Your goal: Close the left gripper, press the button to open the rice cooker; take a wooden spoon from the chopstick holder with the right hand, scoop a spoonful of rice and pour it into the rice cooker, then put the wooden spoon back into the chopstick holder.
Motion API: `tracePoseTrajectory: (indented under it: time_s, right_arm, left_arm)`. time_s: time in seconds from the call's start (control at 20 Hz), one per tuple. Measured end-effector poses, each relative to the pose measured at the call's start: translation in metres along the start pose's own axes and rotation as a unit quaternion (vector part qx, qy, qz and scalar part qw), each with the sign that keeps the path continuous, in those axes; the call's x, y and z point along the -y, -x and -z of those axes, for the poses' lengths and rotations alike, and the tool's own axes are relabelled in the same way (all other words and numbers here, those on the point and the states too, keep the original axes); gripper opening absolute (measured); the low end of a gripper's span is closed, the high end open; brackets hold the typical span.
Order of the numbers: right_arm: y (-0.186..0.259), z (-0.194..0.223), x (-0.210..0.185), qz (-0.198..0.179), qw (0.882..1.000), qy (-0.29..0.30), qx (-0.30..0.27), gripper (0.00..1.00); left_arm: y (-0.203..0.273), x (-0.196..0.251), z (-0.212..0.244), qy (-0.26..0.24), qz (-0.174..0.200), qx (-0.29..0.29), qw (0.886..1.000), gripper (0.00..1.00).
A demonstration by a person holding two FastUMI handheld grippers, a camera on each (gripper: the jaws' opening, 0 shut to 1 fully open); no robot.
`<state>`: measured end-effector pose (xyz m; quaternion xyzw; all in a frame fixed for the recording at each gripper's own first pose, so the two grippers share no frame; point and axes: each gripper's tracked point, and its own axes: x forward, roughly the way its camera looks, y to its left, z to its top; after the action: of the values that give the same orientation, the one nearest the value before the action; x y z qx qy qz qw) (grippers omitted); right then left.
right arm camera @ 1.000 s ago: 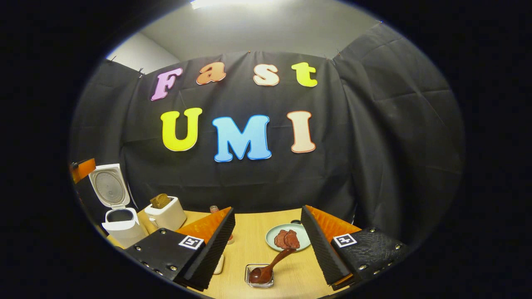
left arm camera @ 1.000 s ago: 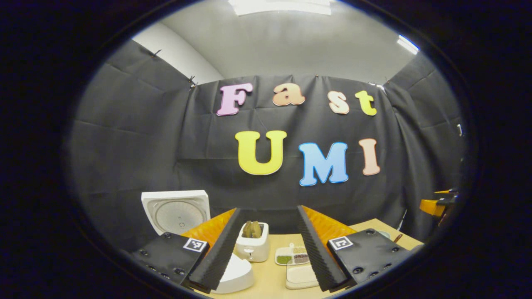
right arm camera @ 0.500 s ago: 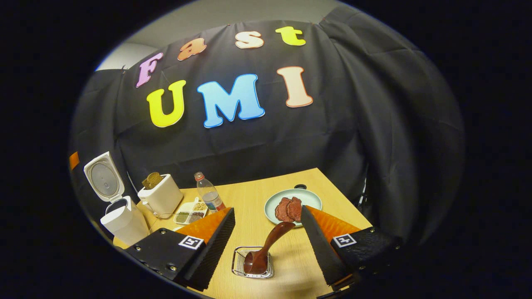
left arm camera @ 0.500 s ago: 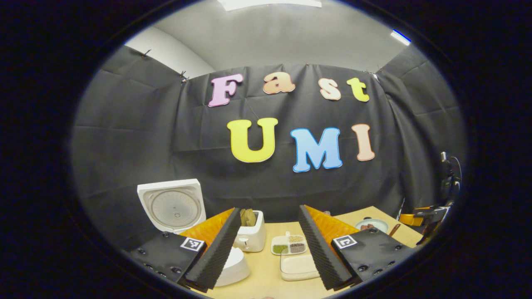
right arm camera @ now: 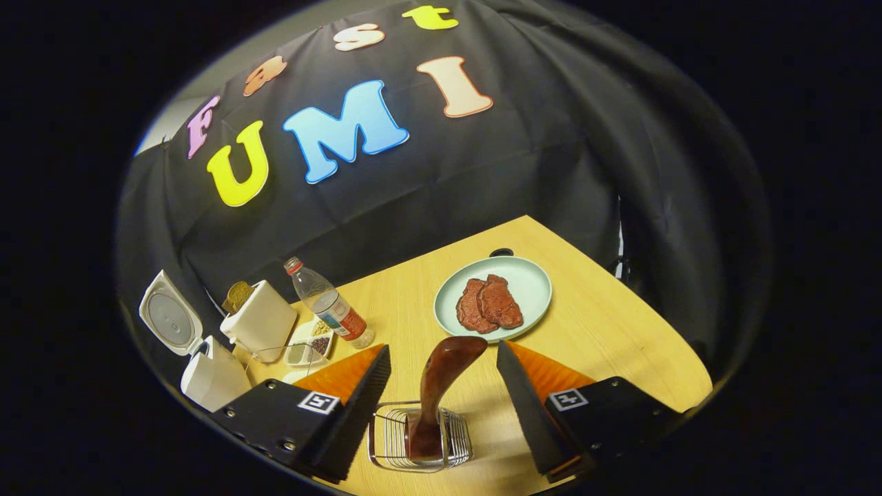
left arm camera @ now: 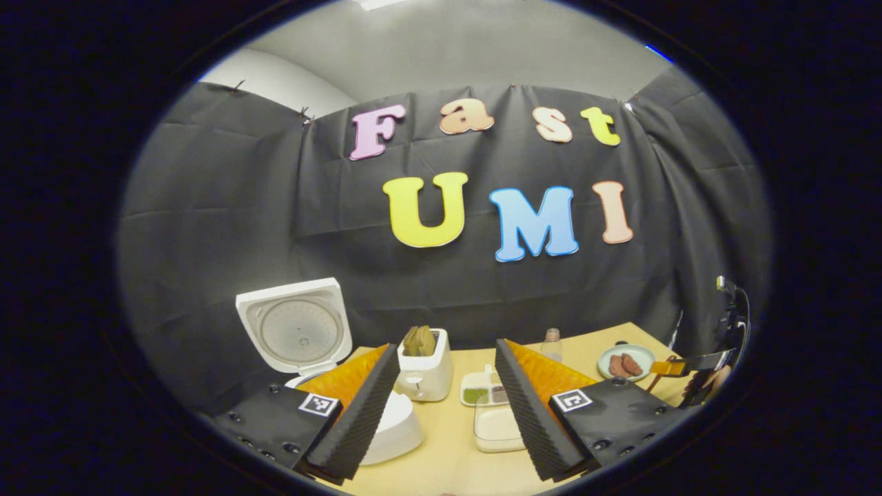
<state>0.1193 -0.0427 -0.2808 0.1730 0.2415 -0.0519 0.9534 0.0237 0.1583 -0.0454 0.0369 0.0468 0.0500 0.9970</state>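
Note:
The white rice cooker (left arm camera: pixel 396 427) stands open with its lid (left arm camera: pixel 293 327) raised, just behind my left finger. My left gripper (left arm camera: pixel 446 348) is open and holds nothing. A clear tub of rice (left arm camera: pixel 496 430) lies low between its fingers. In the right gripper view, the dark wooden spoon (right arm camera: pixel 444 365) stands bowl-down in the wire chopstick holder (right arm camera: pixel 389 444). My right gripper (right arm camera: pixel 442 348) is open, and the top of the spoon's handle rises between its fingertips without touching them. The open cooker (right arm camera: pixel 207 375) sits at the far left.
On the wooden table (right arm camera: pixel 606 331) are a white toaster (right arm camera: pixel 258 320) with bread, a plastic bottle (right arm camera: pixel 327 303), a divided dish of grains (right arm camera: pixel 306 341) and a pale green plate (right arm camera: pixel 534 286) with meat slices. The right gripper (left arm camera: pixel 689 362) shows at the far right of the left gripper view.
The right gripper has tilted down and come over the chopstick holder, so the spoon handle now stands between its open fingers. The left gripper has pulled back a little and stays open.

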Motion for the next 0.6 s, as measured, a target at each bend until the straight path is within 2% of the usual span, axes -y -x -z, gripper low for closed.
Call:
tracePoseTrajectory:
  time_s: [0.05, 0.1, 0.15, 0.2, 0.3, 0.4, 0.45, 0.5, 0.6]
  right_arm:
    - [-0.007, 0.000, 0.002, -0.003, 1.000, -0.013, -0.006, 0.87]
    - [-0.006, 0.001, -0.001, -0.012, 1.000, -0.026, -0.007, 0.80]
    - [-0.005, -0.001, -0.003, -0.015, 0.999, -0.036, -0.008, 0.74]
    - [-0.006, 0.000, -0.002, -0.009, 0.999, -0.039, -0.009, 0.60]
    - [-0.006, 0.004, -0.009, -0.018, 0.998, -0.053, -0.016, 0.28]
    - [0.001, 0.004, -0.013, -0.019, 0.998, -0.056, -0.015, 0.17]
    - [0.005, 0.007, -0.016, -0.013, 0.998, -0.052, -0.016, 0.11]
    - [0.009, 0.005, -0.021, -0.014, 0.999, -0.047, -0.017, 0.06]
    - [0.018, -0.004, -0.027, -0.009, 0.999, -0.037, -0.005, 0.06]
  left_arm:
    - [0.002, -0.001, -0.002, 0.002, -0.002, 0.001, 1.000, 0.97]
    - [0.004, -0.004, -0.001, -0.001, -0.005, 0.002, 1.000, 0.92]
    - [0.004, -0.006, 0.000, -0.004, -0.007, 0.001, 1.000, 0.92]
    - [0.004, -0.009, 0.002, -0.006, -0.008, -0.001, 1.000, 0.96]
    - [0.003, -0.010, 0.003, -0.006, -0.006, -0.004, 1.000, 0.97]
    - [0.005, -0.010, 0.004, 0.003, -0.003, -0.004, 1.000, 0.97]
    - [0.005, -0.010, 0.005, 0.005, -0.003, -0.003, 1.000, 0.92]
    - [0.005, -0.010, 0.006, 0.007, -0.001, -0.002, 1.000, 1.00]
    - [0.006, -0.010, 0.009, 0.009, 0.003, -0.002, 1.000, 0.92]
